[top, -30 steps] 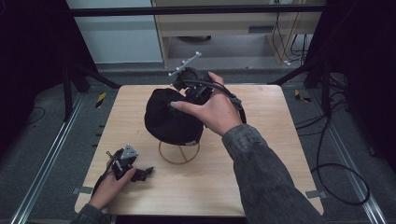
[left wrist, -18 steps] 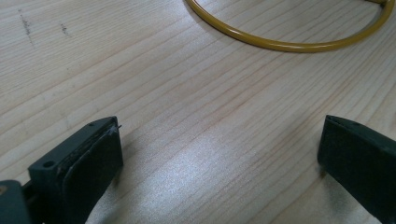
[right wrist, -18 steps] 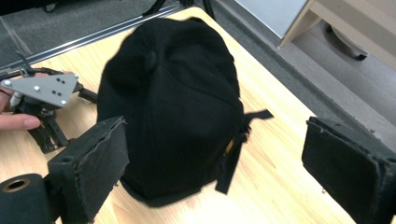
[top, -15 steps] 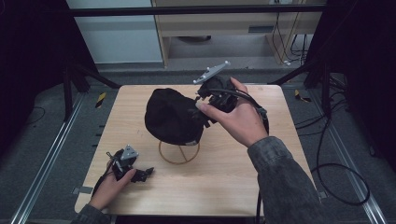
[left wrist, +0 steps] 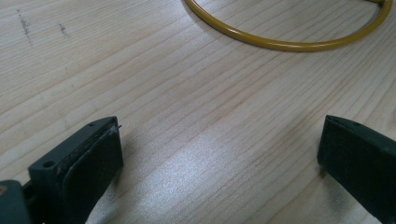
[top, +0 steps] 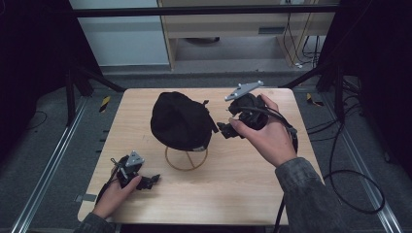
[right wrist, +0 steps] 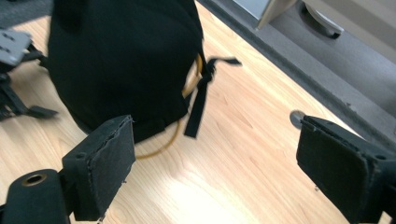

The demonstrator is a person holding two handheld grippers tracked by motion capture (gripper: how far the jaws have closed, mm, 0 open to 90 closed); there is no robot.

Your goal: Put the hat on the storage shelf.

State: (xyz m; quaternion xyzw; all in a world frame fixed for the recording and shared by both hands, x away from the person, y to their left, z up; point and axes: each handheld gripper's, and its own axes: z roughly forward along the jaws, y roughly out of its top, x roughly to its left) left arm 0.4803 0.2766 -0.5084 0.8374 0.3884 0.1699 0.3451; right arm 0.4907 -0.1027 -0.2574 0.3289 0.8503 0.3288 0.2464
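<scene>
Hovering just right of the black cap (top: 180,120) sitting on its yellow wire stand (top: 186,158) mid-table, the right gripper (top: 228,130) is gaping wide and empty, seemingly lining up for the cap's back strap (right wrist: 198,100), while the left gripper (top: 151,180) is resting wide open near the stand's base ring.

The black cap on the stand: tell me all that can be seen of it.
The black cap is dark, matte fabric, domed, sitting on a yellow wire stand mid-table. In the right gripper view a fabric strap with a loose end hangs at its back opening. Neither gripper touches it; the right gripper is beside it, jaws apart.
</scene>
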